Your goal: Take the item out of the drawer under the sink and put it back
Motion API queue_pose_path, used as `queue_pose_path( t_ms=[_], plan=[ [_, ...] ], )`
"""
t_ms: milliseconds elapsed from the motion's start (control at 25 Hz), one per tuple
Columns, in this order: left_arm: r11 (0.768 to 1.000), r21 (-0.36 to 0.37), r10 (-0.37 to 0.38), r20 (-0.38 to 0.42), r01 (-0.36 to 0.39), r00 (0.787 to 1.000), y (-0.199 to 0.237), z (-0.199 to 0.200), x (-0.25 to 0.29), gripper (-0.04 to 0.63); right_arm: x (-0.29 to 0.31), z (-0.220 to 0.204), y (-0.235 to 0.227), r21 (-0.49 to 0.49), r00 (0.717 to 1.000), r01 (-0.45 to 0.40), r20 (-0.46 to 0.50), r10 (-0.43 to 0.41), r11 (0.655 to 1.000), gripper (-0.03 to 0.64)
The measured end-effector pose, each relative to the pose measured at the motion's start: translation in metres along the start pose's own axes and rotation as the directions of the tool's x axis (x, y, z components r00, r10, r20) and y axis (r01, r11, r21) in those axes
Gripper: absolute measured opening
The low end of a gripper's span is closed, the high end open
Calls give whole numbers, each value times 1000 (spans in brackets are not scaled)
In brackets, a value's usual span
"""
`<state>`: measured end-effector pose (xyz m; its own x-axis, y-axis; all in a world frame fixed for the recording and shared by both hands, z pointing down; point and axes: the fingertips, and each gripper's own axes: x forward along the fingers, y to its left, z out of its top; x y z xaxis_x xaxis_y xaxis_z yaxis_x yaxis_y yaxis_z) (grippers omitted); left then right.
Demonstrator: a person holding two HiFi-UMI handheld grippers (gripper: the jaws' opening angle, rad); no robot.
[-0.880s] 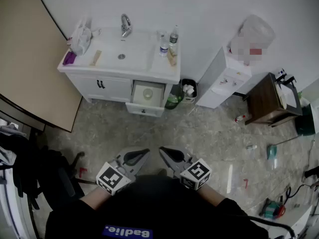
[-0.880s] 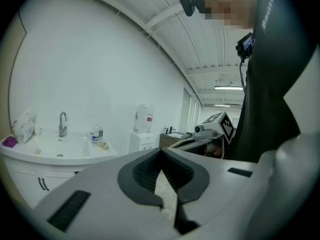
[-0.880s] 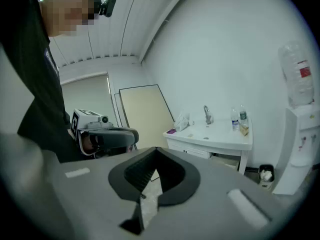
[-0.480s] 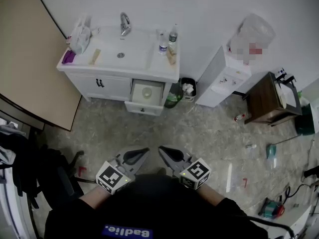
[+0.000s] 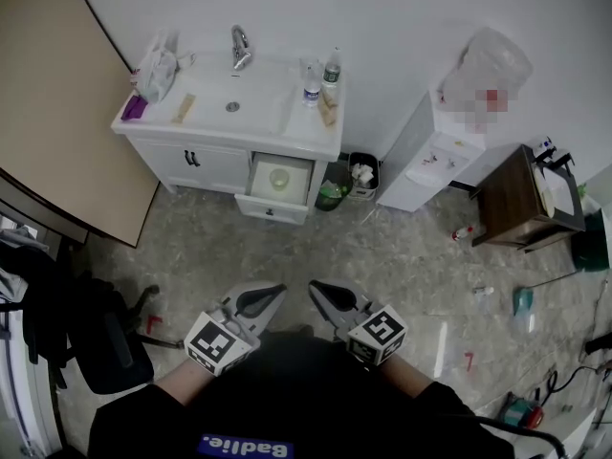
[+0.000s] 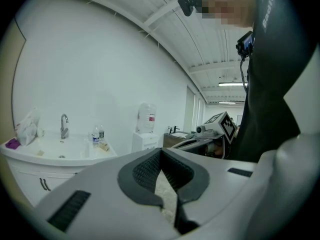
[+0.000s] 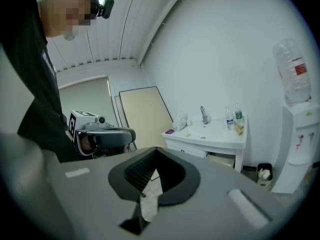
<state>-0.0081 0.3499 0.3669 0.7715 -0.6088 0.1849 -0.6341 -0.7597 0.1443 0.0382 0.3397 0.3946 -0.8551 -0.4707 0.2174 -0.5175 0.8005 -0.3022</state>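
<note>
The white vanity [image 5: 191, 165] stands against the far wall, and its right drawer [image 5: 273, 209] is pulled open. A pale round item [image 5: 279, 178] lies inside the drawer. Both grippers hang close to the person's body, far from the drawer. My left gripper [image 5: 275, 293] has its jaws closed together with nothing between them, as the left gripper view [image 6: 161, 151] also shows. My right gripper [image 5: 316, 289] is likewise shut and empty [image 7: 156, 149]. The vanity [image 7: 207, 136] shows small in the right gripper view.
On the counter are a faucet [image 5: 239, 46], two bottles [image 5: 331, 68], a white bag [image 5: 155, 70] and small items. A trash bin [image 5: 360, 173], water dispenser [image 5: 430, 151] and wooden side table [image 5: 516, 194] stand to the right. A black chair [image 5: 96, 342] is at the left.
The head view has shifted slightly. Both grippers stay shut in the same place near the body.
</note>
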Motion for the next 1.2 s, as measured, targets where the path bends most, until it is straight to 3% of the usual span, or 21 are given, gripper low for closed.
queue_pose_path(
  t_ms=[200,400,560,800,1040,1200],
  plan=[
    [1000,-16,26,-9,-27,1000,0,-7,11,6,-8,-8,-20,16,1000,7,-21,-7,1000,1],
    [1000,-9,25,-4,-25,1000,32,-1,29,6,13,-1,-43,2,999,12,-36,-12,1000,2],
    [999,6,-33,-5,33,999,64,8,47,6,40,16,-68,-13,998,43,-43,-44,999,1],
    [994,40,-102,-5,102,995,149,35,78,6,101,50,-118,13,995,99,-28,-99,995,2],
    [982,33,-184,-22,184,983,225,41,101,6,158,75,-166,73,980,201,-9,-201,977,2],
    [975,37,-219,-49,221,974,255,35,117,6,182,85,-183,84,975,222,-12,-221,971,2]
  ],
)
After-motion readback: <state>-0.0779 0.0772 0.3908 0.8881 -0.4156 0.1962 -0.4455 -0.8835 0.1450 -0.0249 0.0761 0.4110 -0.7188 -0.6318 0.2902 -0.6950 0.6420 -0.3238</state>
